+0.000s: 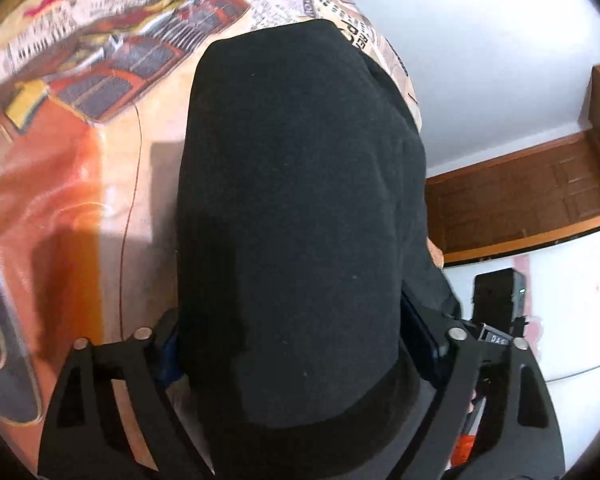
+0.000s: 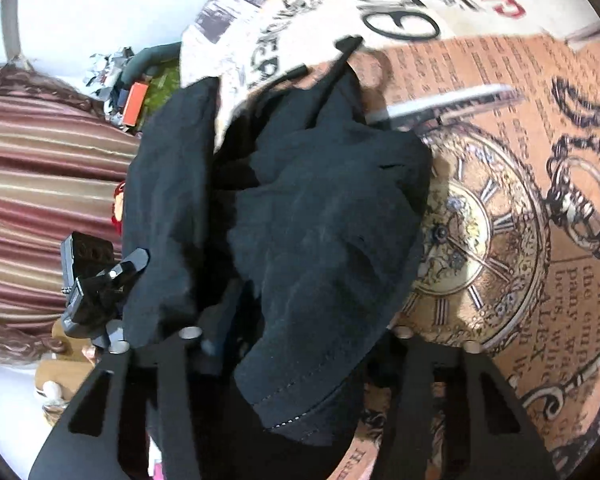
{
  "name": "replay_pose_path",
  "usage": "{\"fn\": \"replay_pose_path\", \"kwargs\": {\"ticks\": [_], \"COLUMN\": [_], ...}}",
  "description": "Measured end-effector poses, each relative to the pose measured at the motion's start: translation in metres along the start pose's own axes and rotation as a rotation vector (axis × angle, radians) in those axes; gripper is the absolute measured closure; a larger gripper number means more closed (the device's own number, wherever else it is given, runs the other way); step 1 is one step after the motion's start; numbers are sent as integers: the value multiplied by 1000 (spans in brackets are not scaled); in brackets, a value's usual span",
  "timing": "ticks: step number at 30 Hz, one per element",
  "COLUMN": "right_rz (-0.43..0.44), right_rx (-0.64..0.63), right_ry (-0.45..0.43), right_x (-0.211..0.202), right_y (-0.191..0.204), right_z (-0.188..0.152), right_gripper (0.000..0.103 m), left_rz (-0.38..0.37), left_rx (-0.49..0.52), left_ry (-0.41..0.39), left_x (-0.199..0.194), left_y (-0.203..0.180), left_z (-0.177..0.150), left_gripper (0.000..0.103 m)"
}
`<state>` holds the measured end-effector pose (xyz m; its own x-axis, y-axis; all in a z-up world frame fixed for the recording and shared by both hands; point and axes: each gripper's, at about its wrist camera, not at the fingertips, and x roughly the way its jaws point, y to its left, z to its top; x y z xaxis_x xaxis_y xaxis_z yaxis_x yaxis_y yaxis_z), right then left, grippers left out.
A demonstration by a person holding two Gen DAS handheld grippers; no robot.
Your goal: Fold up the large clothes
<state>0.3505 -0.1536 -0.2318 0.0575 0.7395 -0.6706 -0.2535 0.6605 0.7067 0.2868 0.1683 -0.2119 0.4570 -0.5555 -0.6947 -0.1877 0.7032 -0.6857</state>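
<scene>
A black garment (image 1: 296,184) lies stretched away from me on a printed tablecloth (image 1: 80,208). My left gripper (image 1: 292,316) straddles it with its jaws wide; the cloth fills the gap smooth and unbunched, and the fingertips are mostly hidden. In the right wrist view the same garment (image 2: 320,220) is rumpled, with two drawstring ends (image 2: 348,44) pointing away. My right gripper (image 2: 300,316) has its jaws narrowed onto a bunched fold near the stitched hem. The right gripper (image 1: 496,308) and the left gripper (image 2: 96,280) each show at the edge of the other's view.
The tablecloth shows a pocket-watch print (image 2: 460,240) to the right of the garment. A wooden door (image 1: 520,196) and white wall stand beyond the table. A striped curtain (image 2: 40,180) and small clutter (image 2: 136,96) lie off the table's left side.
</scene>
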Motion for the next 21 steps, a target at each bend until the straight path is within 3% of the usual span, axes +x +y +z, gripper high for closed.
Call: {"fn": "replay_pose_path", "kwargs": {"ticks": [4,13,21], "right_rz": [8,20,40], "right_rx": [-47,-162,-195], "right_ry": [-25,-134,-216], "right_x": [-14,-36,-22], "right_y": [16,79,122], "right_z": [-1,12,55], "right_gripper": [76,79,79], "left_rz": [20,5,41], "left_rx": [70,223,327], "left_ry": [-38,-182,-312], "left_x": [-26,-95,-143], "left_y": [-19,-68,-91], "left_z": [0,19,84], "left_gripper": [29,37,39]}}
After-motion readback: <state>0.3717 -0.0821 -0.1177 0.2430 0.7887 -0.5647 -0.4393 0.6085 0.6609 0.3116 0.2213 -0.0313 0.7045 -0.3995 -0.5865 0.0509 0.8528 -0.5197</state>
